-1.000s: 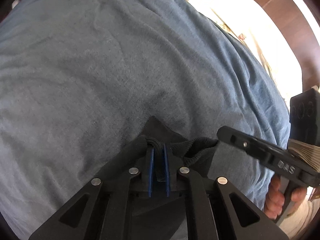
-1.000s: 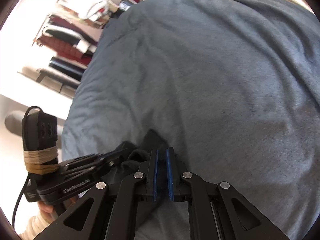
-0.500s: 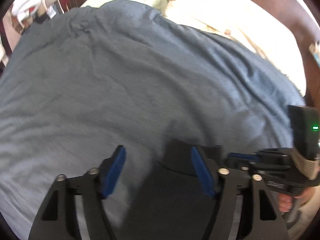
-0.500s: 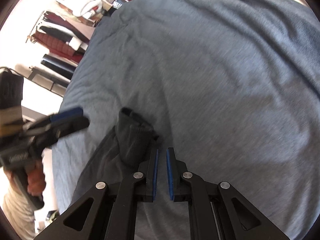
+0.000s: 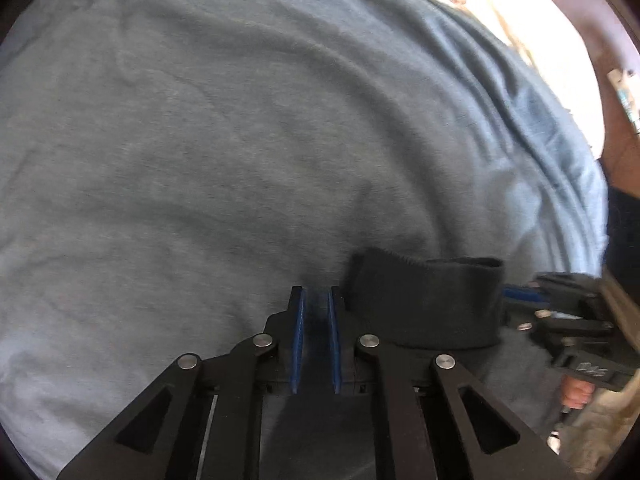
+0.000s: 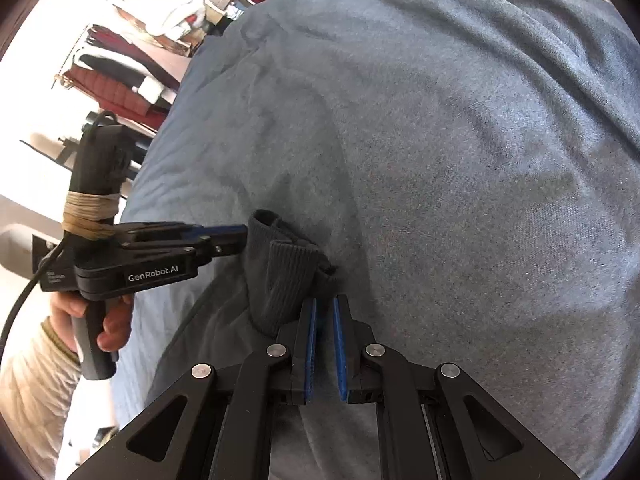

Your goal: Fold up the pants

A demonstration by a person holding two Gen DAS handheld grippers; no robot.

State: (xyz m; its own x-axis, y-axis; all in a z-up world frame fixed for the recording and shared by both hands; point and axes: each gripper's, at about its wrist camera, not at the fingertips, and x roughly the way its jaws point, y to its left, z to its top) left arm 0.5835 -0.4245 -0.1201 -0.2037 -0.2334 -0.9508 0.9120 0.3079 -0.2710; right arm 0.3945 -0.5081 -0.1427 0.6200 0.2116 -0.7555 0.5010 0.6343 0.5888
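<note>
Dark ribbed pants [image 6: 286, 276] lie bunched on the blue bedspread [image 6: 440, 140]; folding looks barely begun. My left gripper [image 5: 316, 300] has nearly closed its jaws beside the cuff; I cannot tell if cloth is caught; my right gripper [image 6: 324, 308] is pressed together on a fold.

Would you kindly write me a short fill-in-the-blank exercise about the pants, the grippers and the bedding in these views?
1. The pants lie on a ____ blanket.
2. Each hand-held gripper has pads coloured ____: left hand-held gripper, right hand-held gripper.
3. The dark pants end in a ____ cuff.
4. In the right wrist view, the label on the left hand-held gripper reads ____.

Missing words: blue; blue; ribbed; GenRobot.AI
</note>
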